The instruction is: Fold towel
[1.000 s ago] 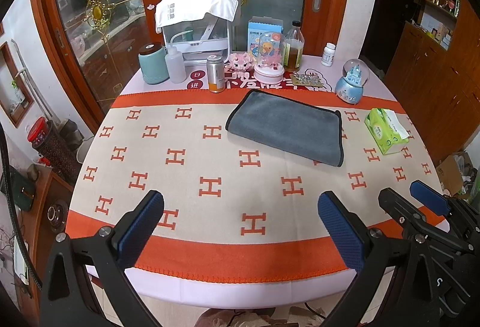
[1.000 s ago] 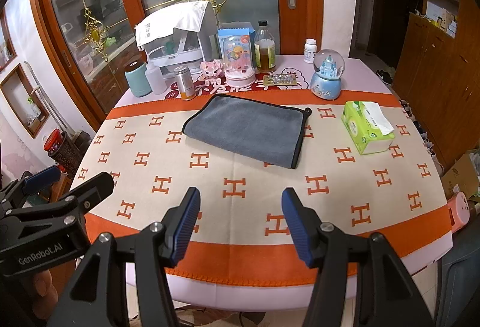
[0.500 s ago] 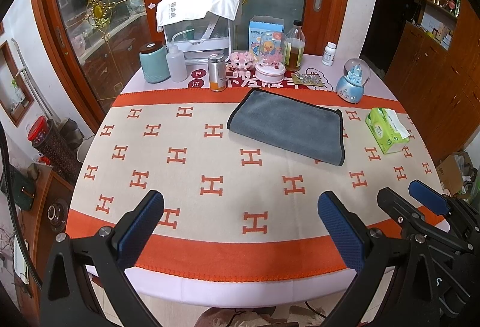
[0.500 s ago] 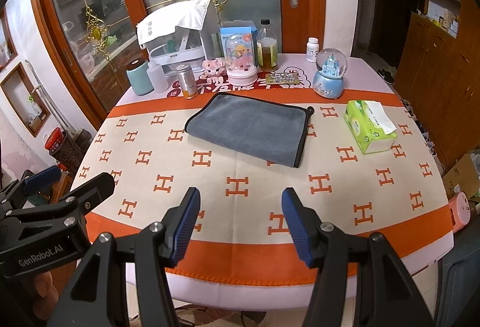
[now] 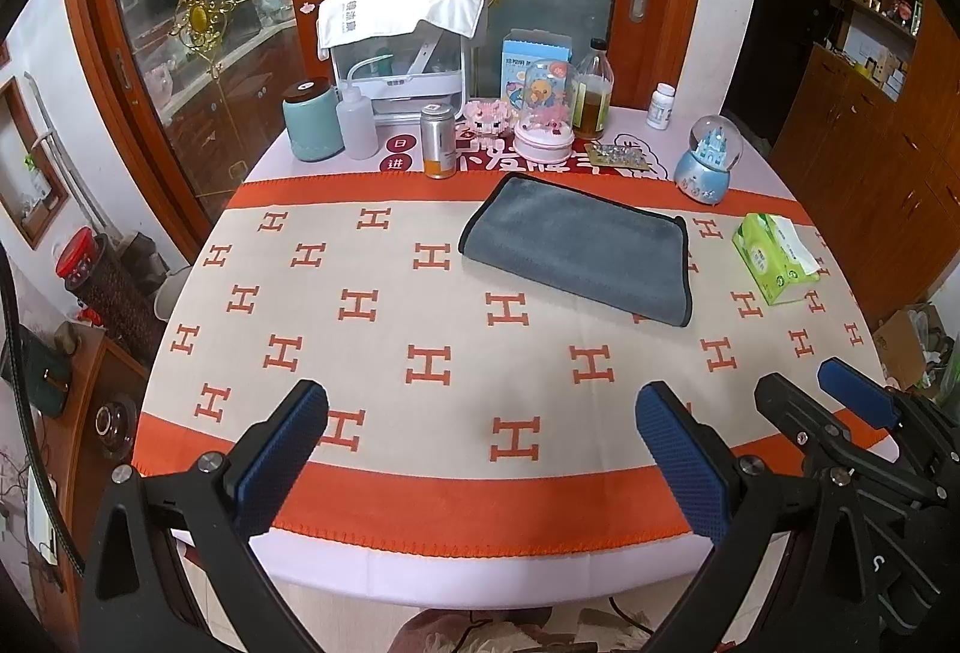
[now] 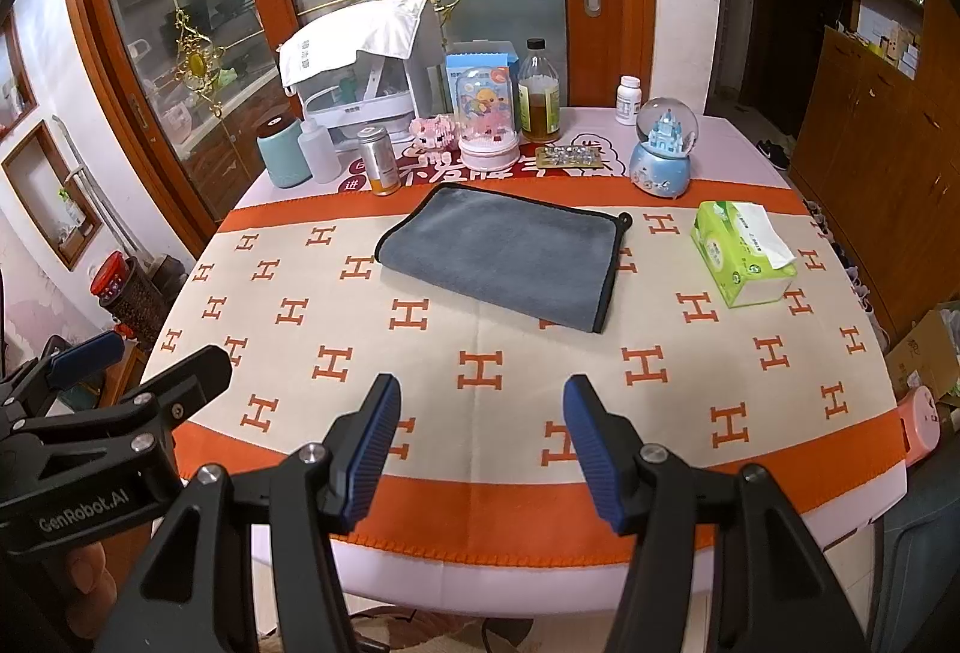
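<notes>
A grey towel [image 5: 579, 251] with a black edge lies flat on the far half of the table, folded over at its left side; it also shows in the right wrist view [image 6: 504, 254]. My left gripper [image 5: 480, 413] is open and empty above the table's near edge, well short of the towel. My right gripper [image 6: 480, 413] is open and empty above the near edge too. The right gripper shows at the right edge of the left wrist view [image 5: 840, 401], and the left gripper at the left edge of the right wrist view [image 6: 120, 371].
A cream and orange tablecloth [image 5: 420, 329] covers the round table. A green tissue pack [image 5: 774, 257] lies right of the towel. A snow globe [image 5: 708, 161], bottles, a can [image 5: 438, 140], a teal jar [image 5: 312, 119] and a white rack stand along the back edge.
Both grippers have edged slightly forward toward the table. The towel has not moved and both grippers stay open.
</notes>
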A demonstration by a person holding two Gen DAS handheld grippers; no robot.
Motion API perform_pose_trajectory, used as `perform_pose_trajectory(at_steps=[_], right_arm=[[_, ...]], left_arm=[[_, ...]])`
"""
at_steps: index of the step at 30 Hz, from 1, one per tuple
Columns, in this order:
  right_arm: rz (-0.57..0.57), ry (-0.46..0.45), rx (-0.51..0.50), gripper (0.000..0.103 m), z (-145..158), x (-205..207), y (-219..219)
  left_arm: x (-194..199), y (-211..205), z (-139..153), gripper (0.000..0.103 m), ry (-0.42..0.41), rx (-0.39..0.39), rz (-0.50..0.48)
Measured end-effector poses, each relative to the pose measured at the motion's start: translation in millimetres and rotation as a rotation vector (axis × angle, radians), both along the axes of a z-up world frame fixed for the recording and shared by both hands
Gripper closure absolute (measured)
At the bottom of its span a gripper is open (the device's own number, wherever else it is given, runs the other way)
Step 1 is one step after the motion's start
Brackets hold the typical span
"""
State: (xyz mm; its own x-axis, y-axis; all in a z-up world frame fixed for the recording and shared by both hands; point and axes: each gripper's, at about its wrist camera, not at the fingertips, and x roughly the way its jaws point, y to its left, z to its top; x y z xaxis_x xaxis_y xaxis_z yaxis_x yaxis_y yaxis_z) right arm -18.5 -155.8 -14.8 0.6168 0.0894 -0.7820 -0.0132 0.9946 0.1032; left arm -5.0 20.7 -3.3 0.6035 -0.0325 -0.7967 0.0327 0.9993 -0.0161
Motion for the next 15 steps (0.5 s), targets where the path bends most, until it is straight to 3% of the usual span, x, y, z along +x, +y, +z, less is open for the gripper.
perform_pose_trajectory(at_steps=[15], right_arm=[[0.003, 0.001, 0.001, 0.046, -0.3, -2.4, 6.2]], left_arm=[[0.1, 0.3, 0.1, 0.001, 0.001, -0.002, -0.001]])
